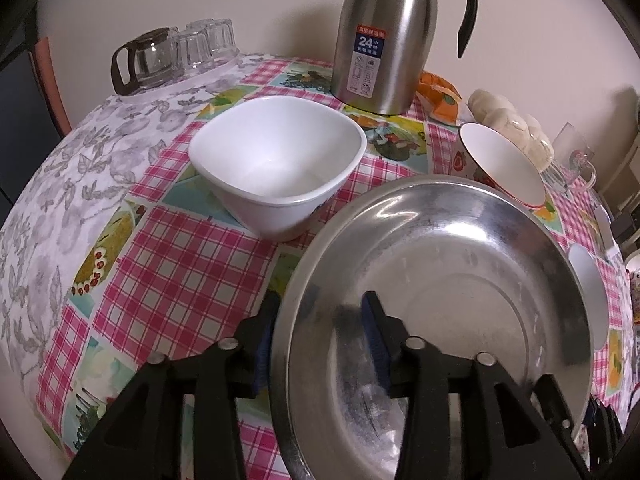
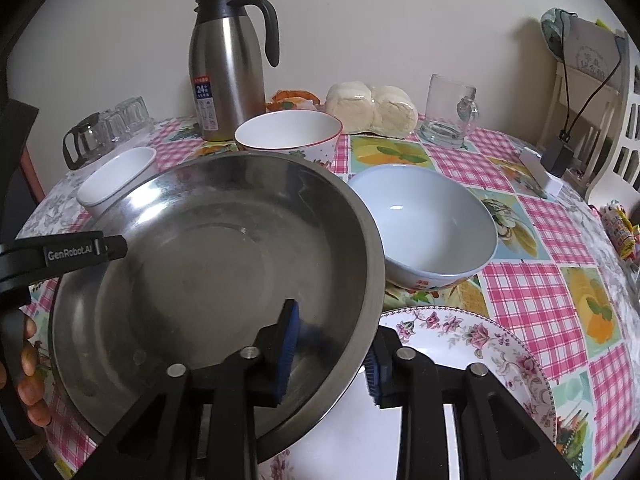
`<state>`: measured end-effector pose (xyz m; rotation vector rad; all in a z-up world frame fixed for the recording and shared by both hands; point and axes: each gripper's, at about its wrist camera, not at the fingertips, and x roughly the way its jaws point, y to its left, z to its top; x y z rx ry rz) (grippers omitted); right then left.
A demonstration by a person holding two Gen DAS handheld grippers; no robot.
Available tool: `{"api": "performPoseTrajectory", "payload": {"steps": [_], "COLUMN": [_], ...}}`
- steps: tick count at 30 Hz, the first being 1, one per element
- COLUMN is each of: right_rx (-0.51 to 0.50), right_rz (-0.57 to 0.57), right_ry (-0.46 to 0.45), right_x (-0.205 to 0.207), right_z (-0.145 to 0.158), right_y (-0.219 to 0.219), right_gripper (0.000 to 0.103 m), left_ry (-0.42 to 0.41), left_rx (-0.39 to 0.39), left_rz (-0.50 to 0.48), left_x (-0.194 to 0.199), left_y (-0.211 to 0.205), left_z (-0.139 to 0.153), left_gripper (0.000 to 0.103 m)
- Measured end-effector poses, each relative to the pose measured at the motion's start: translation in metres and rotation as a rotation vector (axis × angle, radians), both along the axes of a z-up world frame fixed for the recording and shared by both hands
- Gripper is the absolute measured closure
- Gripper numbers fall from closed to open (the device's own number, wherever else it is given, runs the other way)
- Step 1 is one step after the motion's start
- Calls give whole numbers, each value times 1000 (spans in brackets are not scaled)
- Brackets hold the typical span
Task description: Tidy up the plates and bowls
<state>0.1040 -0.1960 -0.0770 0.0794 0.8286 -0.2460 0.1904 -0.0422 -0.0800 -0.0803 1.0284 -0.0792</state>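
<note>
A large steel bowl point(image 1: 460, 280) point(image 2: 208, 272) lies on the checked tablecloth, and its near edge overlaps a floral plate point(image 2: 472, 344). My left gripper point(image 1: 322, 300) straddles the bowl's left rim, one blue pad outside and one inside, open with a gap to the metal. My right gripper point(image 2: 334, 328) straddles the right rim the same way, also open. A white square bowl point(image 1: 276, 168) point(image 2: 116, 180) stands behind the steel bowl on the left. A red-rimmed bowl point(image 1: 504, 168) point(image 2: 288, 132) stands behind it. A pale blue bowl point(image 2: 424, 220) sits to its right.
A steel thermos jug point(image 1: 384, 40) point(image 2: 228, 80) stands at the back by the wall. A glass coffee pot and upturned glasses point(image 1: 148, 60) are back left. Wrapped buns point(image 2: 372, 108) and a glass mug point(image 2: 448, 112) are back right. A white chair point(image 2: 600, 120) stands beyond the table's right edge.
</note>
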Motion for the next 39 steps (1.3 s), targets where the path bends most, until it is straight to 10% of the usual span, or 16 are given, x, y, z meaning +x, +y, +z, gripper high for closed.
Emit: {"api": "performPoseTrajectory", "payload": {"steps": [9,23,39], "right_rx": [-2,18,32], "right_rz": [6,-37,-68], "right_ry": [-8,-27,-65], "right_x": [-5,-15,-33], "right_z": [12,25,51], "right_y": [2,-8,-18], "right_gripper": [49,0,0], "left_ry": [10,13,-138], "left_rx": [31,111,38], "left_rz": [-3,41,14], "left_x": [-4,-4,-26], "left_y": [1,10,8], "left_z": [16,19,60], "left_gripper": [34,10,3]}}
